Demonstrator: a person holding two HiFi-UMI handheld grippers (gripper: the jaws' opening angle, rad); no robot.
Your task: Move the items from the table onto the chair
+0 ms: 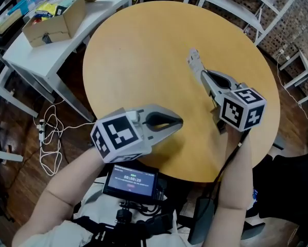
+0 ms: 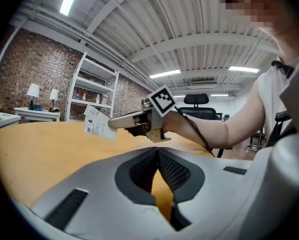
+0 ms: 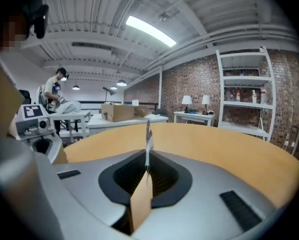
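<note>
Grey left claw [image 1: 177, 122], lower centre: pinched closed, nothing between tips, low over near edge of counter [image 1: 138, 60]. Probably parked as spare. Right claw [image 1: 196, 63], right of centre: clamped narrow on white printed card [image 1: 192, 54]. Card sits edge-on at tips and seems off wood, likely ready for carry to chair. No other item shows on counter. Upper left, beyond counter: white desk [image 1: 40, 55] with cardboard box [image 1: 53, 22], uninvolved. Chair not clearly picked out.
</note>
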